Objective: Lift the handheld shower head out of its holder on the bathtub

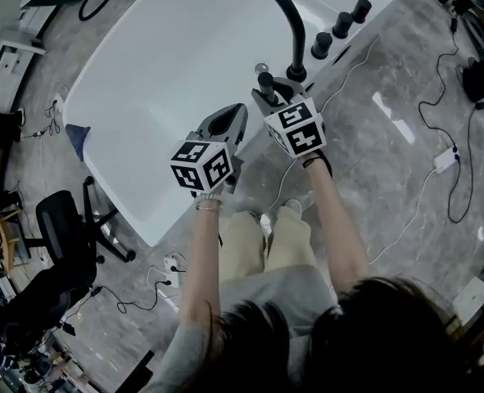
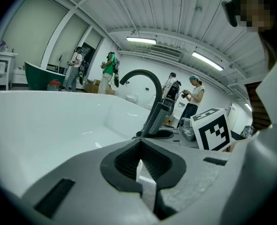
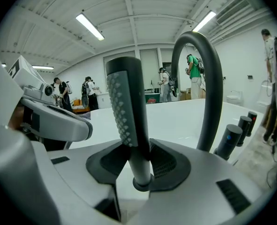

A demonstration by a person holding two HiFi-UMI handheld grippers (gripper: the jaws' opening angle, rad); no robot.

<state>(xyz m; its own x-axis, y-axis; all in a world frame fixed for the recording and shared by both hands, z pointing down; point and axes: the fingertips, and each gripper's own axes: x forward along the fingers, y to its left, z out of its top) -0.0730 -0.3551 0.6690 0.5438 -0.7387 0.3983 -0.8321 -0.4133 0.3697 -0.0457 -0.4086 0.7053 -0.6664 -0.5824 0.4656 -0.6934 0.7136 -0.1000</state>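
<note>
The handheld shower head (image 3: 126,107) is a dark stick with a nubbed face, standing upright in its round holder (image 3: 142,184) on the white bathtub's (image 1: 168,72) rim. My right gripper (image 3: 139,161) is shut on its lower stem, with a pad against each side. In the head view the shower head (image 1: 265,83) pokes up just beyond the right gripper (image 1: 268,98). My left gripper (image 1: 233,115) hovers over the tub's edge to the left, shut with nothing in it. From the left gripper view, the shower head (image 2: 159,116) stands ahead of the left gripper (image 2: 140,165).
A tall curved black spout (image 1: 282,15) rises just behind the holder, with three black knobs (image 1: 340,24) along the rim to its right. An office chair (image 1: 61,228) and cables (image 1: 438,162) lie on the marble floor. People stand far off in the room.
</note>
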